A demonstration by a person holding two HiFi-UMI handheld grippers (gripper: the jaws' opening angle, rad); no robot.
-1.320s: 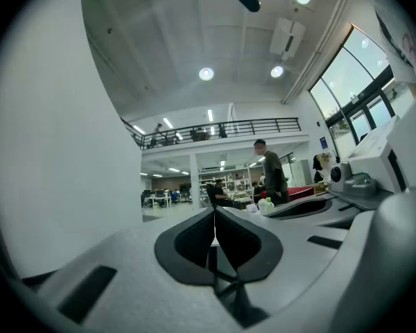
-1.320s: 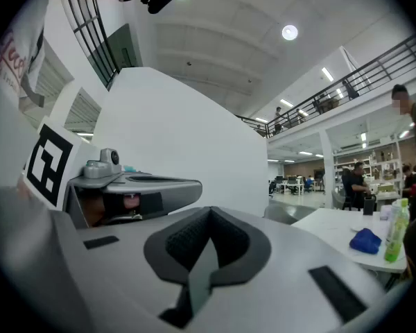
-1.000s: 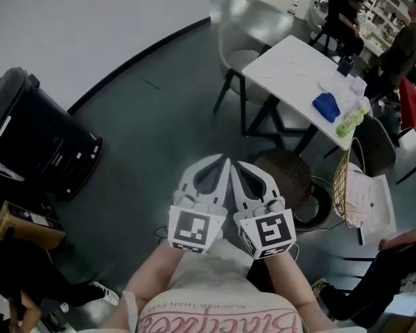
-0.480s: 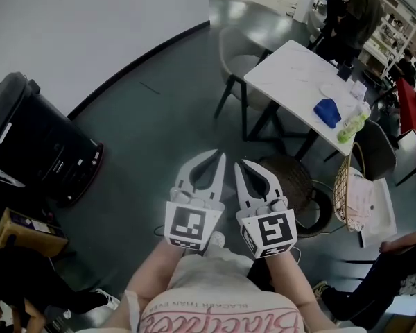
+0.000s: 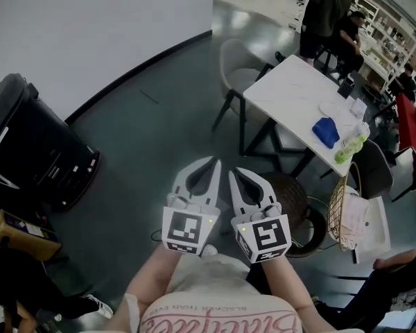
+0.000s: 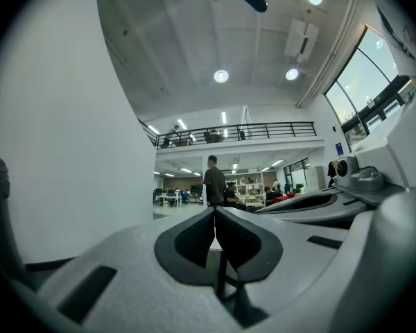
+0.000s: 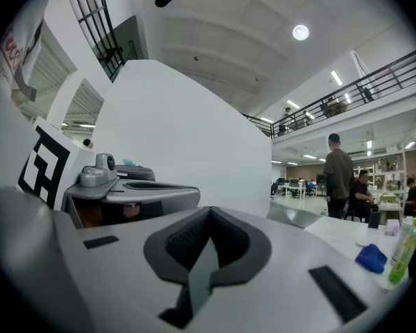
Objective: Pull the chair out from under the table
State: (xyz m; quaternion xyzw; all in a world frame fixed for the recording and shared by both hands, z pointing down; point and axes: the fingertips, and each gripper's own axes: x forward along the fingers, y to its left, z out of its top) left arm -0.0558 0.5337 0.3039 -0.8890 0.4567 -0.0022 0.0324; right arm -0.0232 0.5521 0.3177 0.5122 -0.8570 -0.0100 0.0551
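Note:
A pale shell chair [image 5: 237, 55] on black legs stands tucked under the far left side of the white table [image 5: 288, 92]. Both grippers are held side by side close to my body, pointing level toward the table and well short of the chair. My left gripper [image 5: 213, 162] is shut with nothing between its fingers, and its own view shows the tips meeting [image 6: 214, 211]. My right gripper [image 5: 231, 173] is also shut and empty [image 7: 209, 211]. The table top [image 7: 336, 232] shows at the right of the right gripper view.
A black wheeled cart [image 5: 35, 144] stands at the left. A round dark wicker stool [image 5: 290, 183] and a wire basket [image 5: 342, 191] sit just ahead on my right. A blue cloth [image 5: 326, 132] and green bottle [image 5: 349, 147] lie on the table. People [image 5: 324, 7] stand beyond it.
Both grippers stay shut and side by side, carried slightly forward. The standing person behind the table has walked to the left.

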